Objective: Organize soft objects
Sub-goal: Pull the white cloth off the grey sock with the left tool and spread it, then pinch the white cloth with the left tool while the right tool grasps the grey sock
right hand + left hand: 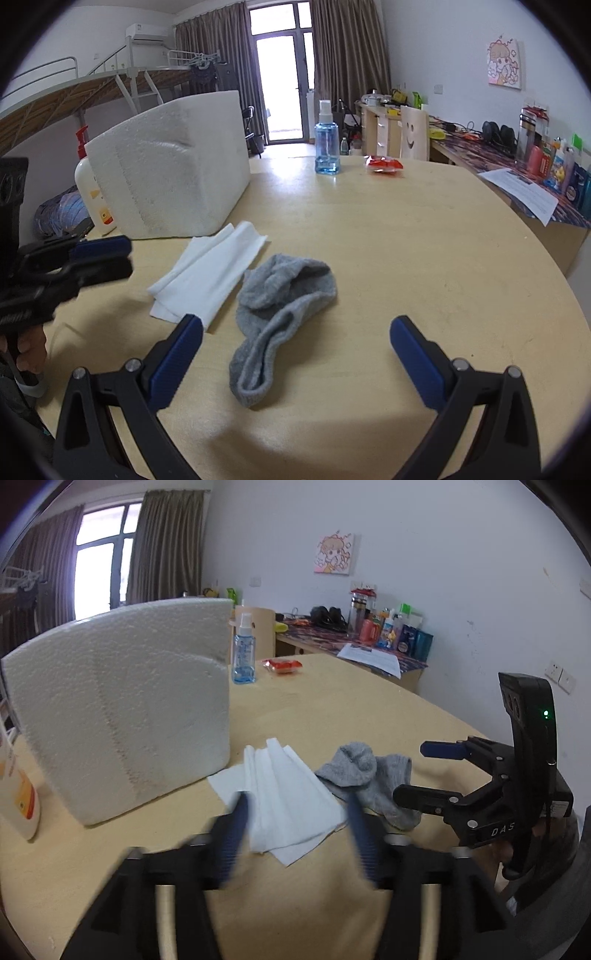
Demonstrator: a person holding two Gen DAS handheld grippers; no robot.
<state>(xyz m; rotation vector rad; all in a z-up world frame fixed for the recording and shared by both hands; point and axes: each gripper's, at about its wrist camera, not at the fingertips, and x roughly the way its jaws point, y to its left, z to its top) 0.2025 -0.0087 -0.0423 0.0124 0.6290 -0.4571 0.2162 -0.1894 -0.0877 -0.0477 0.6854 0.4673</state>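
A folded white cloth (284,805) lies flat on the round wooden table (332,701), in front of a white foam box (122,716). A grey sock (369,779) lies crumpled just right of the cloth. My left gripper (295,819) is open and empty, low over the near edge of the cloth. My right gripper (295,332) is open and empty, its fingers either side of the grey sock (280,314) but short of it. The white cloth (210,273) and foam box (173,166) show left of the sock. Each gripper shows in the other's view, right gripper (424,771) and left gripper (125,258).
A blue spray bottle (327,144) and a red packet (384,164) stand at the table's far side. A lotion pump bottle (92,192) stands left of the foam box. A cluttered desk (517,162) runs along the right wall.
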